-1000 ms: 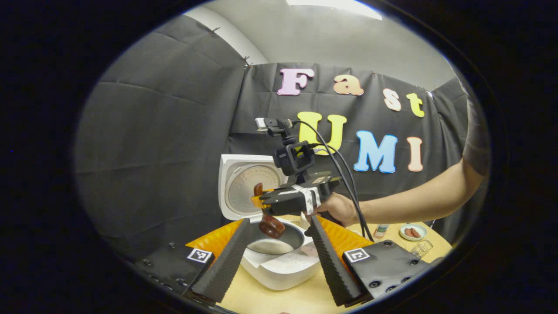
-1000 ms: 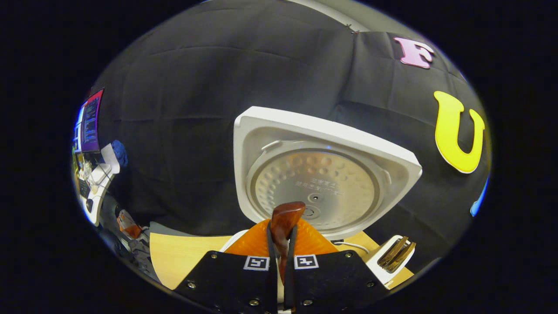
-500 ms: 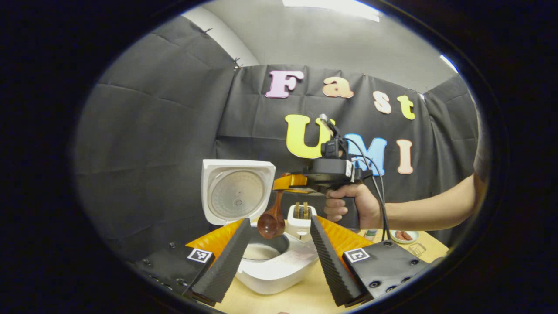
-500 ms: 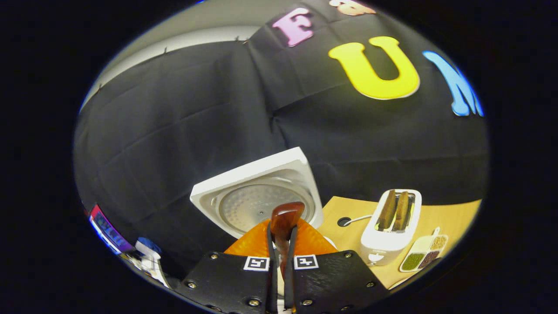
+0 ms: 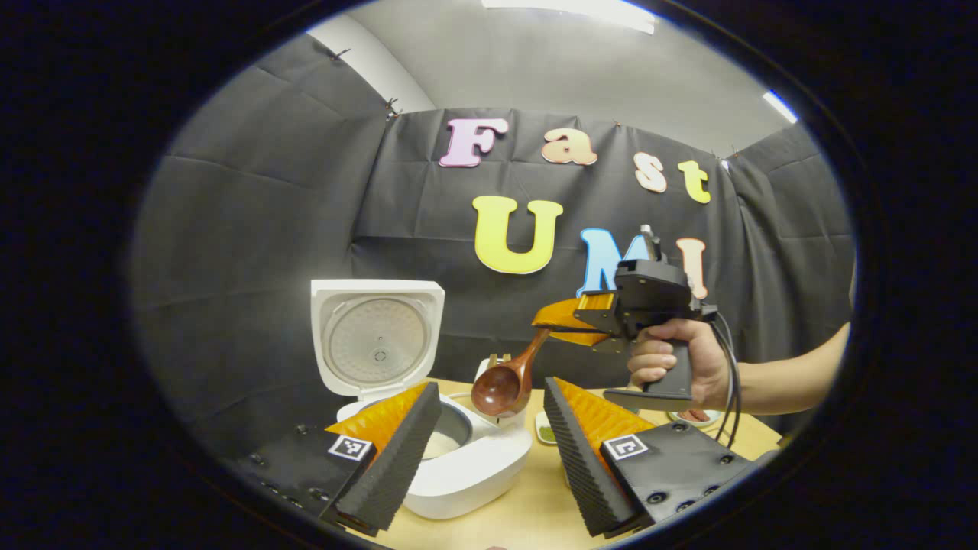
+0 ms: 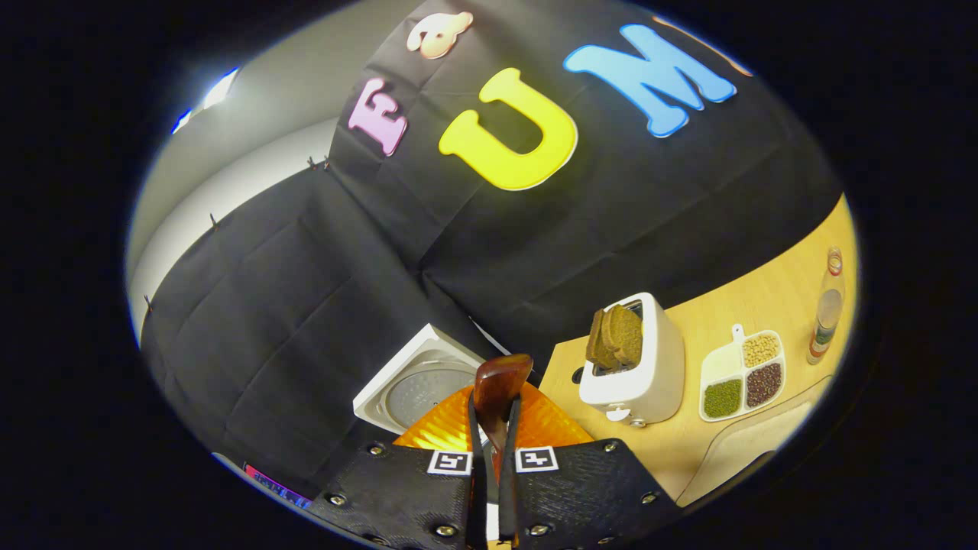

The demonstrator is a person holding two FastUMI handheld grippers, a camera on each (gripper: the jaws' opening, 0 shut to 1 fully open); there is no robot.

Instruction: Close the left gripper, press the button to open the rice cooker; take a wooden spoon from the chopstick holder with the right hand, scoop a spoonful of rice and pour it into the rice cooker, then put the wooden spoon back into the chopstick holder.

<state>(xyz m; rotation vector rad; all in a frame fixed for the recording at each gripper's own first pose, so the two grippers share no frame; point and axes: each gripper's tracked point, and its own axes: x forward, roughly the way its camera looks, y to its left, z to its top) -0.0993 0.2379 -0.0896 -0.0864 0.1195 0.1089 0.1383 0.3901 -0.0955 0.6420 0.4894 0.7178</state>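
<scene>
Right gripper [image 5: 552, 330] clamps the spoon [image 5: 500, 386] by its handle, bowl hanging beside the open cooker [image 5: 428, 451] (rice likely poured, so the holder comes next), while the left gripper [image 5: 485, 439] idles, fingers spread, holding nothing, low before the cooker.

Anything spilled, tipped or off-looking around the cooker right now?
Nothing stands out. The rice cooker sits level with its lid up and rice in the pot. The right gripper is clamped on the wooden spoon, held above the cooker's rim. No grains show on the table.
</scene>
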